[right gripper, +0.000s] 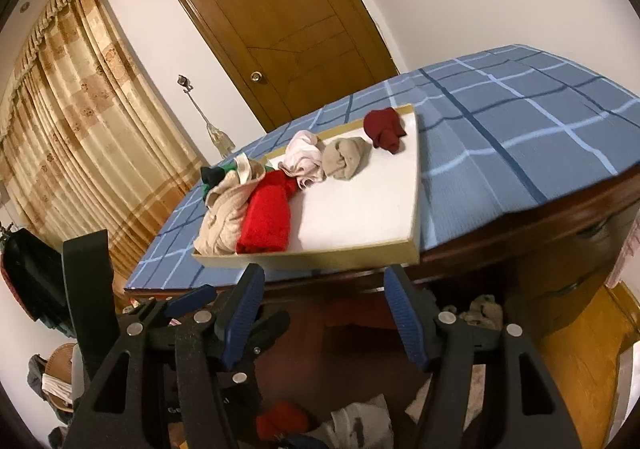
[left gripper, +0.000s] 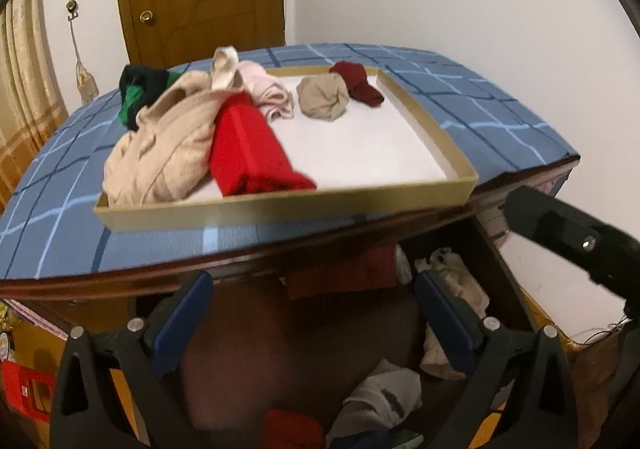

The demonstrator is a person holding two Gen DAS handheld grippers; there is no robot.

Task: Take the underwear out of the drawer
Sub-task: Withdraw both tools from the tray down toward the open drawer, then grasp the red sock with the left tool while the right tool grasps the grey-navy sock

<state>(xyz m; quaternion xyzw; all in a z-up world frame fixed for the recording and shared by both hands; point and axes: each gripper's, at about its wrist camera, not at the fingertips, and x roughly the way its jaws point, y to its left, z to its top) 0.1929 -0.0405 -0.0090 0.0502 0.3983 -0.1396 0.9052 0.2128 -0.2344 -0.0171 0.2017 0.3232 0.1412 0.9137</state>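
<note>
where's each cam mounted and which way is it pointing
Left wrist: sits on the left gripper, angled down across the open drawer toward the tray of clothes on the checked tabletop; its own open fingers show, and the right gripper juts in at right.
Right wrist: sits on the right gripper, facing the same tray and the door; its open fingers show, with the left gripper at lower left.
Shared: tray, red garment, door, drawer.

drawer (left gripper: 400,329) interior dim, blurred, partly hidden behind gripper fingers (left gripper: 444,325) | grey garment (left gripper: 380,401) cut off at bottom edge | green garment (left gripper: 136,97) mostly covered by beige garment (left gripper: 168,145)
</note>
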